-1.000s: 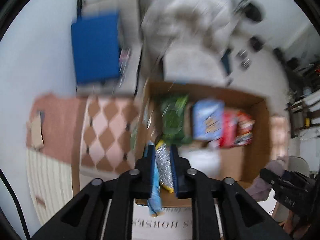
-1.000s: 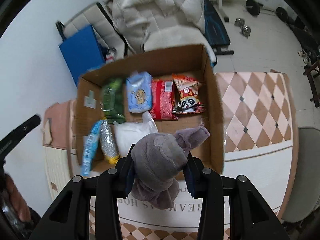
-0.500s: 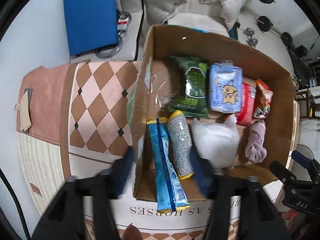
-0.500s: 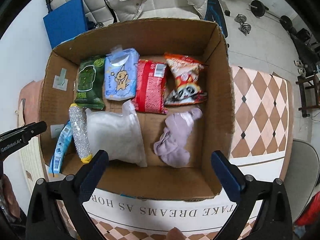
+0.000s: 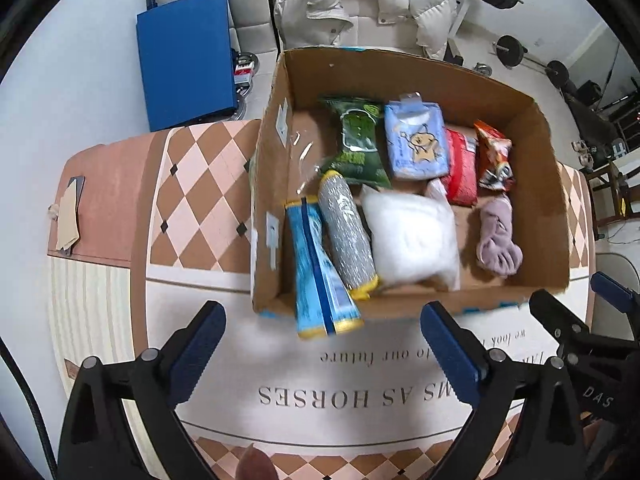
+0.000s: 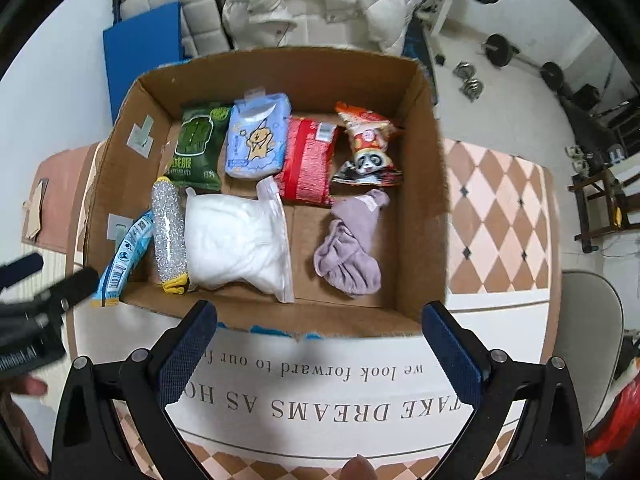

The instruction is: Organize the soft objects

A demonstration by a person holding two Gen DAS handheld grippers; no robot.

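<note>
The left black two-finger gripper with blue pads (image 5: 322, 334) points down, its jaws opening, nothing between. The right black gripper (image 6: 318, 336) stands spread wide, empty.

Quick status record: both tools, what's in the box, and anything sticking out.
left tool: jaws opening, nothing between them
right tool: open, empty
cardboard box: on the table, top open
back row: green pack, light blue pack, red pack, panda snack bag
front row: silver roll, white bag, purple plush
sticking out: blue packet overhangs the near wall
</note>
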